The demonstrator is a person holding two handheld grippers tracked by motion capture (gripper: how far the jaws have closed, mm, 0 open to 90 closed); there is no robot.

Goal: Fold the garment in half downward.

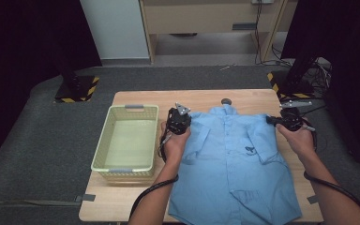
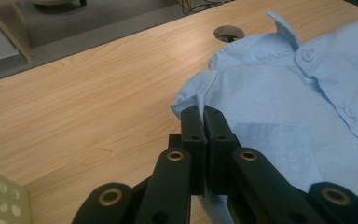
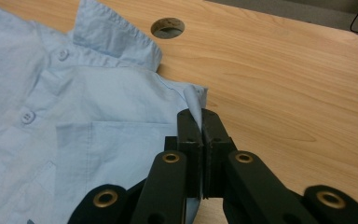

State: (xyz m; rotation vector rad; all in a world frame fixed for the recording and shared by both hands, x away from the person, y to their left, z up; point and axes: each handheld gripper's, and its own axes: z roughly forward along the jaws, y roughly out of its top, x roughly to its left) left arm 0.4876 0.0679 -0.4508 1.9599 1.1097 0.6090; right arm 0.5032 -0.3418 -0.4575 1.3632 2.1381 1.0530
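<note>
The near hem of the light blue shirt (image 1: 229, 164) is seen at the near edge of the worktop (image 1: 122, 199), a little right of centre, with bare wood left open at the near left corner. The shirt is laid front up and buttoned, its chest pocket and a small dark mark visible, the short sleeves spread to either side. To its left, a pale green basket (image 1: 104, 140) is set close to the left edge. Farther back, the left gripper (image 1: 178, 123) is held at the shirt's left shoulder, between basket and shirt; its jaws are clamped on a fold of blue cloth there. The right gripper (image 1: 288, 121) is held at the right shoulder, close to the worktop's right edge, its jaws likewise pressed together on a pinch of cloth. Beyond the collar (image 2: 286, 28), a strip of bare wood with a round cable hole (image 1: 226, 101) is left open up to the far edge.
</note>
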